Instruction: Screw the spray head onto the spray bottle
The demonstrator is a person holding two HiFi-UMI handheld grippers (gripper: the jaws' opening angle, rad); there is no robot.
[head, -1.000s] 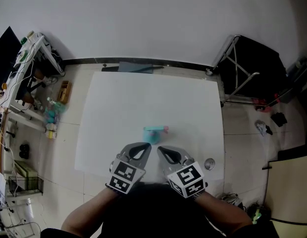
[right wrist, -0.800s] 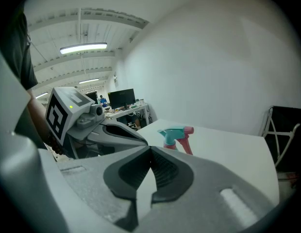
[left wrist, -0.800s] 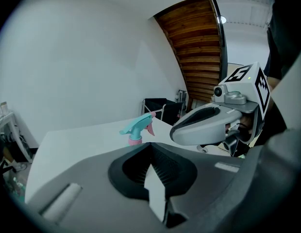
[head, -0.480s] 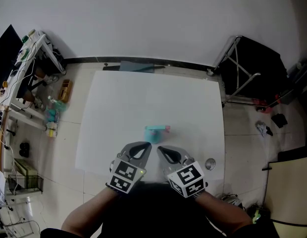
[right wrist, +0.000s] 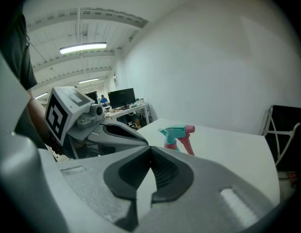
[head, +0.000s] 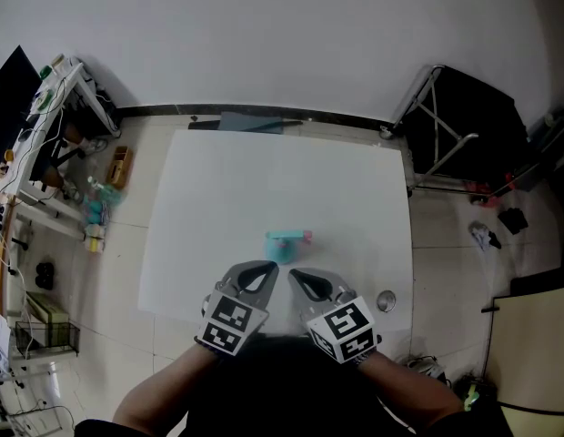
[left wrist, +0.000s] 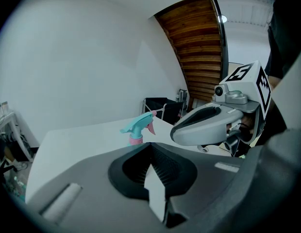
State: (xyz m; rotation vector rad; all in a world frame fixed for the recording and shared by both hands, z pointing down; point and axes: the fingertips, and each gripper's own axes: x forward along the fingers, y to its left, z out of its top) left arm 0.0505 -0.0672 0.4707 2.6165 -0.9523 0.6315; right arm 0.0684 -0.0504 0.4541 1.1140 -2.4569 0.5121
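A spray head (head: 286,241), teal with a pink nozzle and trigger, stands upright near the middle of the white table (head: 264,180). In the left gripper view the spray head (left wrist: 137,126) rises just beyond my jaws. In the right gripper view the spray head (right wrist: 176,136) shows a pink collar, and whatever is below that collar is hidden behind my jaws. My left gripper (head: 269,269) and right gripper (head: 295,276) sit side by side at the table's near edge, just short of the spray head. Both are shut, with nothing between their pads.
A small round silver object (head: 385,300) lies on the table's near right corner. Cluttered shelves (head: 64,153) stand on the floor to the left. A black folding stand (head: 464,126) is at the right. A wall runs behind the table's far edge.
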